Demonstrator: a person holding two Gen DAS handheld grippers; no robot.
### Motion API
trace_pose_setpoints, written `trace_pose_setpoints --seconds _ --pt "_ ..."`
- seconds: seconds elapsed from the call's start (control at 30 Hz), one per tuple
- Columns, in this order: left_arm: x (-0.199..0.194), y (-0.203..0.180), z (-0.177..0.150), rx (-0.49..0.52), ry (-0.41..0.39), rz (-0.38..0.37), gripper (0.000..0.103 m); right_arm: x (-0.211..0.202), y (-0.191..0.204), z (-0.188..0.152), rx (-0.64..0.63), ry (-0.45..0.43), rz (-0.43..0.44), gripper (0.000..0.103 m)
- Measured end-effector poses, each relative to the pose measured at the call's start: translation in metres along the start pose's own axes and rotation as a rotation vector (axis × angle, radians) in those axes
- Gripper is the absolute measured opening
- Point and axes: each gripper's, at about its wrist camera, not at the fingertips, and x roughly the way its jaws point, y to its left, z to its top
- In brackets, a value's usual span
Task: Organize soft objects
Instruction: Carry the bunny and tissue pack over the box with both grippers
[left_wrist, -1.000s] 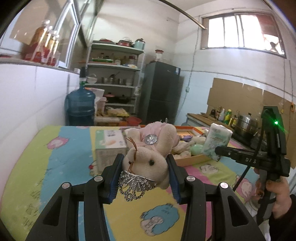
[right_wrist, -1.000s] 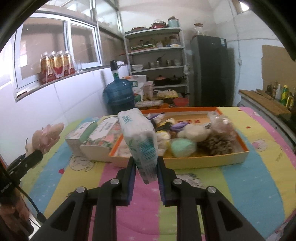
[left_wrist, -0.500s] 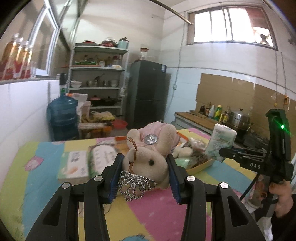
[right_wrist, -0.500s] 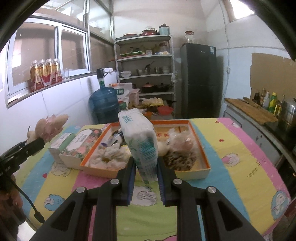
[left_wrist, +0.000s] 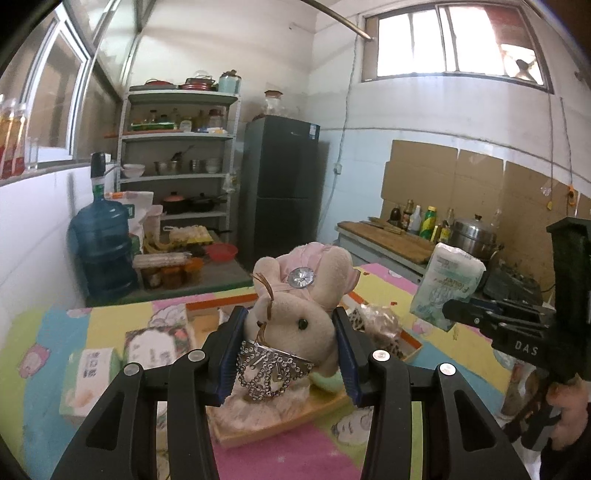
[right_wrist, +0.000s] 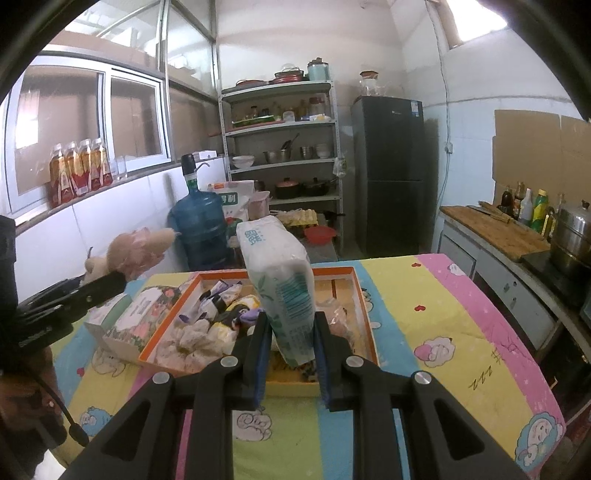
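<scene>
In the left wrist view, the left gripper (left_wrist: 290, 354) is clamping the plush rabbit (left_wrist: 295, 314) between its blue pads, and that grip is unchanged from a second ago. What is changing is the background: the tissue boxes (left_wrist: 110, 362) are sliding off to the left and the orange tray (left_wrist: 410, 345) is now sitting directly under and behind the rabbit, where earlier it lay farther to the right. The right gripper (left_wrist: 458, 314) is showing at the right edge, carrying the tissue pack (left_wrist: 448, 284) above the surface (left_wrist: 48, 332).

In the right wrist view, the right gripper (right_wrist: 290, 343) is squeezing the tissue pack (right_wrist: 280, 291) upright, its hold the same as before. The tray (right_wrist: 364, 317), already crowded with soft items, is drawing closer beneath the pack and turning lengthwise. The rabbit (right_wrist: 129, 254) is hanging at the left, off the surface (right_wrist: 443, 314).

Both soft objects appear to be travelling toward the tray; placement looks like the coming step.
</scene>
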Motion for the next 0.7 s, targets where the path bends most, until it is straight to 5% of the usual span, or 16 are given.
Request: trace_pose_setpoints --seconds 0.7 --pt "0.092 -0.010 0.022 -0.048 0.077 0.002 0.047 0.054 -0.044 0.031 0.061 0.013 0.047 0.023"
